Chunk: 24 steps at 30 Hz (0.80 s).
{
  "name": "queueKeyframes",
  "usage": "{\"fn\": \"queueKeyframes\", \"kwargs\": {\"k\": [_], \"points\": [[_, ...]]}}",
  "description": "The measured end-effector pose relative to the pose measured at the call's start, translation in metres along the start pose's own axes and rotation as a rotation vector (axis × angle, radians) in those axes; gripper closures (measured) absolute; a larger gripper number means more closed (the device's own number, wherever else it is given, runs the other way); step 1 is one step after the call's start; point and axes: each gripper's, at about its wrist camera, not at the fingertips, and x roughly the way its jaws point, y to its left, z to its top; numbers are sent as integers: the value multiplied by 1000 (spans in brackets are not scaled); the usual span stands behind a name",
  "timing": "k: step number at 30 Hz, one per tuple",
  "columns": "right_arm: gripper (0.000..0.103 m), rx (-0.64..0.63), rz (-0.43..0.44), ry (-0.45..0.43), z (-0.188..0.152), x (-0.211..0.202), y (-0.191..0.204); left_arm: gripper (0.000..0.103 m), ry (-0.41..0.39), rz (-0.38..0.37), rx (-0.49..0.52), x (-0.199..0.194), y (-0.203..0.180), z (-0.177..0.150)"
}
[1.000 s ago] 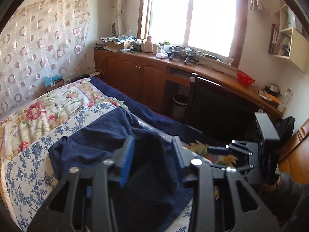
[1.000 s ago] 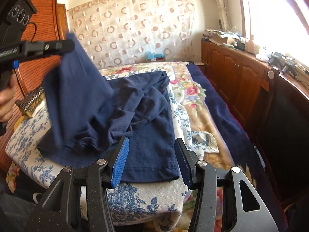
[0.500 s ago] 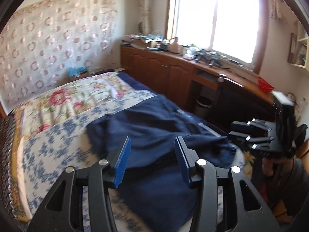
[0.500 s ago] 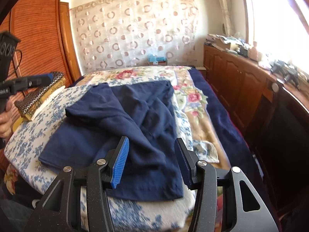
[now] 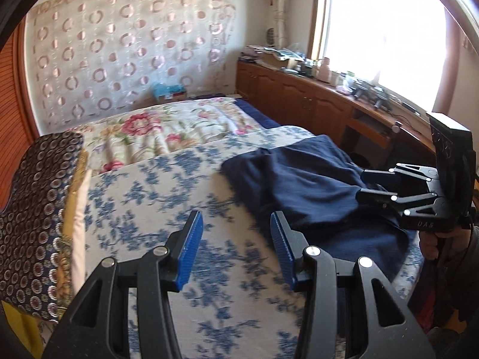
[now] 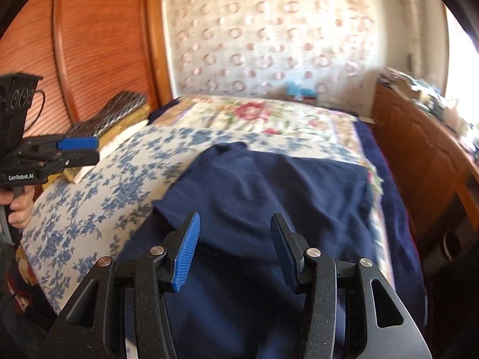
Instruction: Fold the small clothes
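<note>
A navy blue garment (image 5: 308,185) lies loosely folded and creased on the bed, toward its right side. My left gripper (image 5: 236,239) hovers open over the blue-flowered cover (image 5: 143,206), just left of the garment, with nothing between its blue pads. In the right wrist view the garment (image 6: 269,191) spreads under and ahead of my right gripper (image 6: 235,239), which is open and empty above its near part. Each gripper shows in the other's view: the right gripper (image 5: 360,185) over the garment's right edge, the left gripper (image 6: 98,149) at the bed's left side, held by a hand (image 6: 18,209).
A dark patterned cushion (image 5: 36,209) on a yellow pillow lies at the bed's left edge. A rose-patterned quilt (image 5: 155,131) covers the far half. Wooden cabinets (image 5: 299,95) with clutter run along the right under the window. A wooden wardrobe (image 6: 98,45) stands at the left.
A second ago my left gripper held part of the navy garment up. That part now lies flat on the bed, and the left gripper has swung left off it. The right gripper moved over the garment.
</note>
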Motion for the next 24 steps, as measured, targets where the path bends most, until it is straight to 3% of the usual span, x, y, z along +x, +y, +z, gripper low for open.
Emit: {"fn": "queueKeyframes", "kwargs": {"k": [8, 13, 24], "points": [[53, -21, 138, 101, 13, 54, 28, 57, 10, 35, -18, 11, 30, -2], [47, -29, 158, 141, 15, 71, 40, 57, 21, 20, -31, 19, 41, -3], [46, -101, 128, 214, 3, 90, 59, 57, 27, -21, -51, 27, 44, -11]]}}
